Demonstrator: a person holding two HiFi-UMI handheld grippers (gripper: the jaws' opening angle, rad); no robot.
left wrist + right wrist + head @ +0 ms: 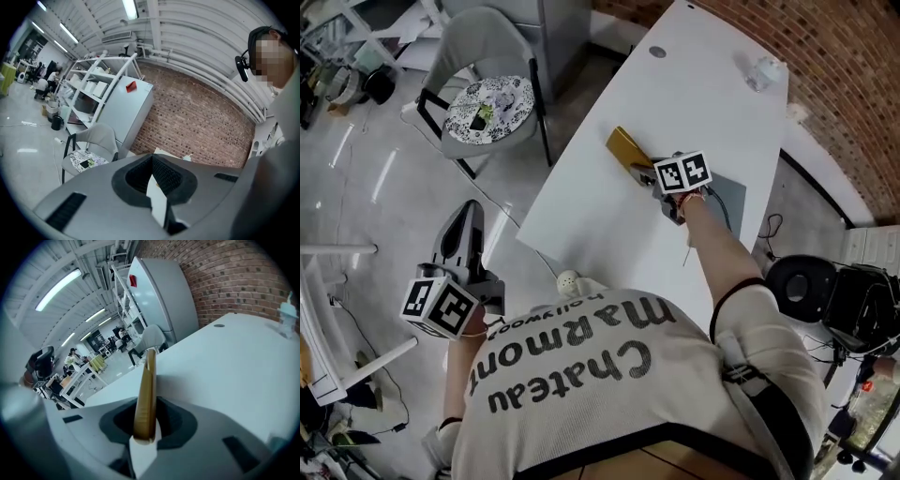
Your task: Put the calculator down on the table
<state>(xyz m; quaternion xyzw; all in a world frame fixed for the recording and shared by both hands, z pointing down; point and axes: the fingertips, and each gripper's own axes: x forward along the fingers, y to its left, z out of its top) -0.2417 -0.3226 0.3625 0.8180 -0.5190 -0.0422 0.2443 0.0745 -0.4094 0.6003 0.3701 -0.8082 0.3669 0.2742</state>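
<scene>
A flat gold calculator (627,149) is held over the long white table (600,220); whether it touches the top I cannot tell. My right gripper (652,178), under its marker cube, is shut on the calculator's near end. In the right gripper view the calculator (146,389) stands edge-on between the pads of the right gripper (147,404) and points out over the table (225,366). My left gripper (469,210) hangs beside the table's left edge over the floor, shut with nothing in it. In its own view the left gripper (152,157) has its jaw tips together.
A grey chair (487,108) with a patterned cushion and a phone on it stands left of the table. A crumpled clear plastic thing (764,72) lies at the table's far end. A grey mat (729,199) lies by my right arm. Brick wall runs along the right.
</scene>
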